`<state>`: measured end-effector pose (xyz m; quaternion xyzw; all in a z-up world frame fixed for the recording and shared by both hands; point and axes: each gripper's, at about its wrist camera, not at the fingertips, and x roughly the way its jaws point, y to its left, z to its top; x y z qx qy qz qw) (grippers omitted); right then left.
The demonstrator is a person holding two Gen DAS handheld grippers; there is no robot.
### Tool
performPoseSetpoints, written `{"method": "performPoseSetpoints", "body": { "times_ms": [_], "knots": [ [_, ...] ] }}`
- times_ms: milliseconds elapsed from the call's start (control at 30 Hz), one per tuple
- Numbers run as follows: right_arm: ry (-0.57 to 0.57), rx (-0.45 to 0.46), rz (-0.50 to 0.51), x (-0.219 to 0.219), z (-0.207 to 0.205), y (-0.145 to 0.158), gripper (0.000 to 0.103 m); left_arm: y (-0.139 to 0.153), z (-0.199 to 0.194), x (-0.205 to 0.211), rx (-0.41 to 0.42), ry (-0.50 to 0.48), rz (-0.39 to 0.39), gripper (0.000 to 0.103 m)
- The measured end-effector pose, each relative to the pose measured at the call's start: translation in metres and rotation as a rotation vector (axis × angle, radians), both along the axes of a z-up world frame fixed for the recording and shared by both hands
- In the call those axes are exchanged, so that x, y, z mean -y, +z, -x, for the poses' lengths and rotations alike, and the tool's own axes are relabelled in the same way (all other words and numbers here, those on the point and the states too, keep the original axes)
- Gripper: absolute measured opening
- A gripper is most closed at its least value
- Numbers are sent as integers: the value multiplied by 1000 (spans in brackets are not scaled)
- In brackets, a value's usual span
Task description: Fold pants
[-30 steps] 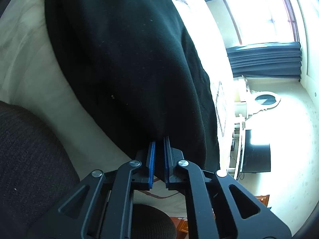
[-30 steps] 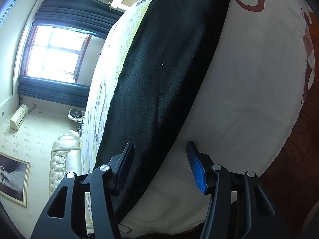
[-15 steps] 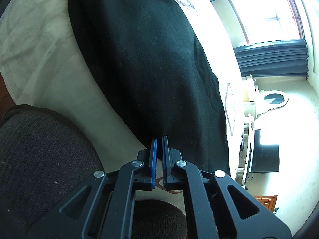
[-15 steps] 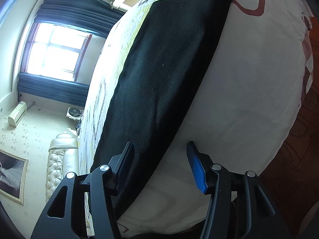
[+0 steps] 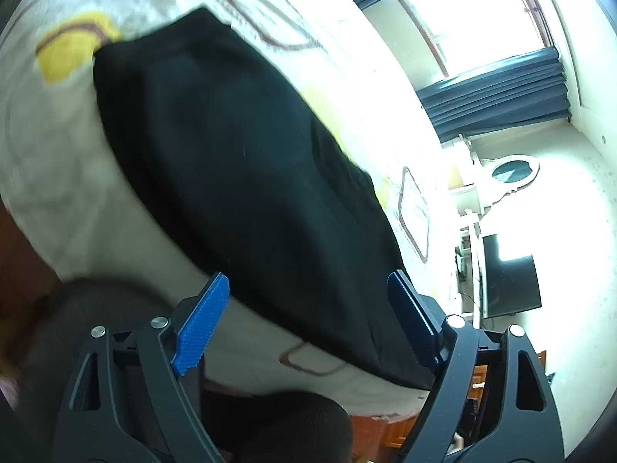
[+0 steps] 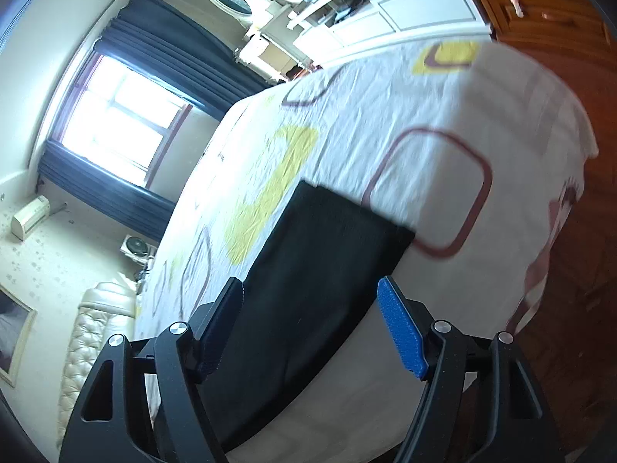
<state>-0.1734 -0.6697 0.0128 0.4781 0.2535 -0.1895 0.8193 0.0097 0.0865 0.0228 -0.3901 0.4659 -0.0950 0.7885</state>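
Observation:
The black pants [image 5: 246, 177] lie flat in a long folded strip on the patterned white bed sheet [image 5: 77, 177]. My left gripper [image 5: 308, 301] is open and empty, hovering above the near part of the pants. In the right wrist view the pants [image 6: 308, 289] run from between my fingers toward the bed's middle. My right gripper [image 6: 312, 320] is open and empty, raised above the pants' near end.
The bed edge [image 6: 540, 270] drops to a wooden floor [image 6: 570, 347] on the right. A window with dark curtains [image 6: 115, 127], a white cabinet [image 6: 385, 19] and a TV [image 5: 509, 285] stand beyond the bed. A dark knitted sleeve [image 5: 77, 328] shows at lower left.
My left gripper has opened, let go of the pants and pulled back. My right gripper stayed open and has lifted away, so more of the bed shows.

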Motion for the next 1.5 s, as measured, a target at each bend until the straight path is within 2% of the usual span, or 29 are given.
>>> {"method": "performPoseSetpoints", "body": {
  "times_ms": [67, 167, 300, 367, 467, 567, 667, 700, 733, 800, 867, 933, 1067, 1200, 1333, 1500],
  "knots": [
    [37, -33, 4, 24, -11, 1, 73, 7, -13, -12, 33, 8, -46, 84],
    [77, -59, -53, 53, -32, -12, 73, 14, -36, -29, 75, 14, -128, 85],
    [123, -101, -87, 75, -56, -37, 73, 15, -56, -49, 116, 25, -277, 85],
    [109, -113, -98, 81, -61, -48, 73, 9, -62, -62, 100, 43, -294, 85],
    [97, -64, -158, 83, -61, -60, 79, -3, -73, -80, 47, 69, -277, 85],
    [216, -50, -197, 69, -71, -61, 79, -20, -73, -99, 8, 88, -240, 85],
    [308, -115, -135, 49, -81, -57, 77, -24, -70, -106, 12, 94, -228, 86],
    [320, -129, -140, 46, -84, -56, 73, -22, -68, -103, 11, 83, -243, 87],
    [329, -157, -139, 44, -88, -55, 57, -20, -70, -100, 13, 67, -259, 89],
    [332, -247, -105, 43, -91, -57, 39, -19, -75, -94, 7, 35, -296, 92],
    [335, -247, -123, 42, -92, -54, 28, -20, -78, -89, 4, 15, -331, 92],
    [314, -211, -148, 37, -93, -46, 24, -20, -78, -85, 8, -2, -353, 93],
    [309, -63, -242, 30, -89, -24, 23, -21, -78, -83, 6, -13, -370, 93],
    [346, 66, -288, 11, -91, 13, 23, -22, -81, -82, -1, -17, -374, 96],
    [417, 142, -276, -23, -103, 58, 23, -22, -84, -77, -13, -35, -411, 97],
    [522, 157, -197, -74, -125, 103, 23, -22, -86, -73, -19, -49, -439, 99]
  ]
}}
